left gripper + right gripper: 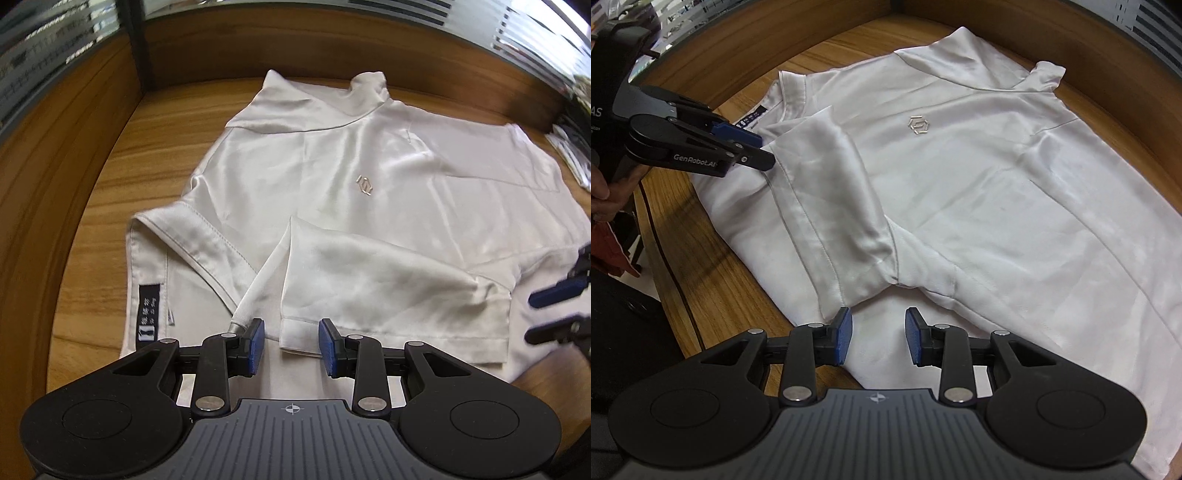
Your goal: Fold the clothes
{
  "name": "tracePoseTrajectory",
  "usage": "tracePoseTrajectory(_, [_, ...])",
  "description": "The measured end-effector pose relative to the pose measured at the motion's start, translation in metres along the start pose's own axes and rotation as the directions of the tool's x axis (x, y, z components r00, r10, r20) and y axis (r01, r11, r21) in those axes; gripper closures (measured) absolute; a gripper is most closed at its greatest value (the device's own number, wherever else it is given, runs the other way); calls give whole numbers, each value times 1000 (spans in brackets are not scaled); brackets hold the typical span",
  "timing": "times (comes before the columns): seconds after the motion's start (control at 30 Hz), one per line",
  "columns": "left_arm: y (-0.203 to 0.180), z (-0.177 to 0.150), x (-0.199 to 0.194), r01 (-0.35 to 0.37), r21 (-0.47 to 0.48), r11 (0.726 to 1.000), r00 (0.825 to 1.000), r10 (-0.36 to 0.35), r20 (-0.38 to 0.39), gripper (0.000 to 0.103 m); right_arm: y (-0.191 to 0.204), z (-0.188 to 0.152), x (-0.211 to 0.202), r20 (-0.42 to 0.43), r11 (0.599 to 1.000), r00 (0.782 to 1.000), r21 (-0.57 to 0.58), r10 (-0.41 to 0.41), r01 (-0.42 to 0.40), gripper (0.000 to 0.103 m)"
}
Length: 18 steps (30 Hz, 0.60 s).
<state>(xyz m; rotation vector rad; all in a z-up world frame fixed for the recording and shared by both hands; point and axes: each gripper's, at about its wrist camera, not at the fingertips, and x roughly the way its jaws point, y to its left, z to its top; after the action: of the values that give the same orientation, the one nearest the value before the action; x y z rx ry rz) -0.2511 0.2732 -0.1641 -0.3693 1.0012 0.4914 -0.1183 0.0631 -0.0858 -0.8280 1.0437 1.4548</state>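
Observation:
A white short-sleeved shirt (pixel 369 166) (pixel 997 184) lies front up on the wooden table (pixel 110 184), its small logo (pixel 365 184) on the chest and its collar (pixel 367 86) at the far end. One sleeve (pixel 388 284) (pixel 834 184) is folded in over the body. My left gripper (pixel 291 345) (pixel 764 150) hovers open just over that sleeve's cuff, and the cloth under it lies flat. My right gripper (pixel 879 339) (pixel 532 317) stands open above the shirt's side near the armpit seam, pinching nothing.
A raised wooden rim (pixel 55 177) curves around the table, with striped glass panels behind it. Dark and white items (pixel 572 155) sit at the far right. A person's hand (pixel 602 192) holds the left gripper; red cloth (pixel 605 251) and a black object (pixel 628 314) lie beyond the table edge.

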Motion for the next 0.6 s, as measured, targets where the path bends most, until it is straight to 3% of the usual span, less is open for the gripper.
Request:
tracePoseTrajectory(0.03, [1, 0, 1, 4, -19, 1000, 1000, -4, -1, 69, -2, 0, 2, -3, 999, 1000, 32, 11, -11, 66])
tracePoseTrajectory(0.1, [3, -2, 0, 9, -48, 999, 1000, -9, 0, 93, -7, 0, 6, -8, 994, 999, 103, 37, -36, 65])
tracePoseTrajectory(0.13, [3, -2, 0, 4, -57, 998, 1000, -4, 3, 98, -10, 1, 9, -9, 987, 998, 153, 54, -52, 65])
tracePoseTrajectory(0.23, [3, -4, -7, 5, -79, 997, 1000, -4, 24, 100, -17, 1, 20, -10, 958, 995, 271, 100, -93, 65])
tracePoseTrajectory(0.37, [4, -7, -20, 12, -104, 995, 999, -9, 34, 100, -18, -2, 30, 17, 928, 990, 345, 140, -137, 65])
tracePoseTrajectory(0.4, [4, -8, -24, 12, -110, 994, 999, -8, 34, 100, -18, -3, 30, 26, 927, 990, 347, 138, -139, 67])
tracePoseTrajectory(0.47, [3, -12, -31, 12, -127, 992, 1000, -8, 29, 100, -17, -3, 29, 18, 932, 992, 339, 129, -127, 93])
tracePoseTrajectory(0.5, [2, -15, -34, 15, -134, 991, 1000, -12, 24, 100, -16, -3, 28, 13, 934, 992, 335, 124, -121, 99])
tracePoseTrajectory(0.6, [-4, -28, -42, 32, -141, 989, 999, -31, 8, 100, -19, -1, 16, 17, 941, 994, 319, 111, -110, 99])
